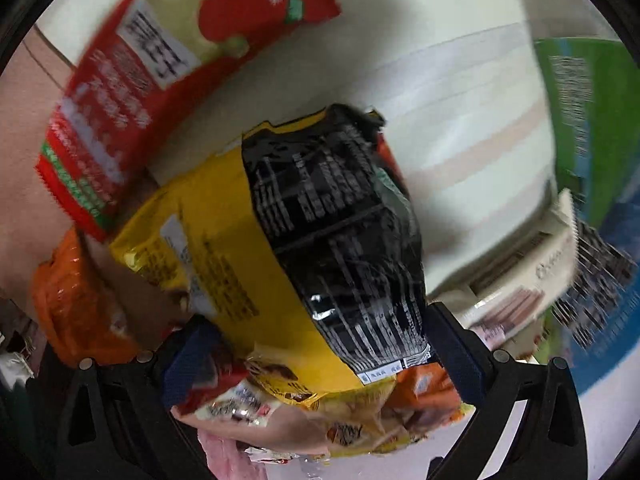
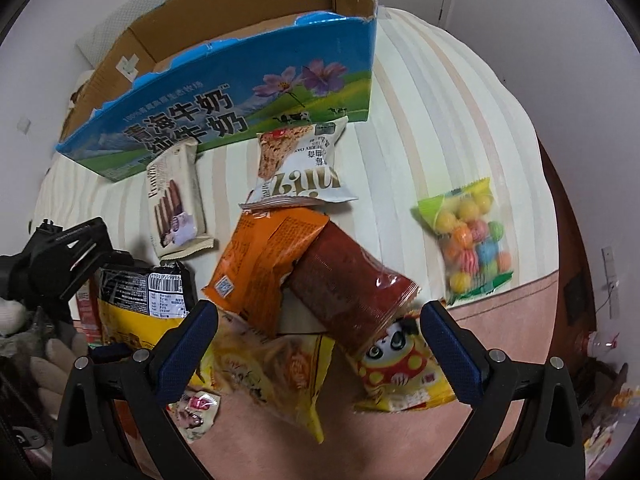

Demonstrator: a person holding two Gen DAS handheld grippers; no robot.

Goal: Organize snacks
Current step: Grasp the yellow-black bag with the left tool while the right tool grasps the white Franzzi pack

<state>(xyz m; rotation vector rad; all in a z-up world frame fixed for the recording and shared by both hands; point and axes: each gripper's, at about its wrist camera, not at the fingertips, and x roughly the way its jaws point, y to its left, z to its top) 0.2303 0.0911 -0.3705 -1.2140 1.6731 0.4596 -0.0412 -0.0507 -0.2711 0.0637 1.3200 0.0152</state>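
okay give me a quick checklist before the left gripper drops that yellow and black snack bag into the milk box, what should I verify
1. Left gripper has the yellow and black bag: ok, the bag sits between its fingers, though the picture is blurred.
2. Only one packet in the grip: cannot tell, other wrappers crowd the fingers at the bag's lower end.
3. Milk box open on top: ok, its cardboard inside shows.
4. Room inside the box: cannot tell, the floor is mostly hidden behind its front wall.
5. Right gripper out of the way: ok, open and hovering over the orange packet and the dark red packet, short of the box.
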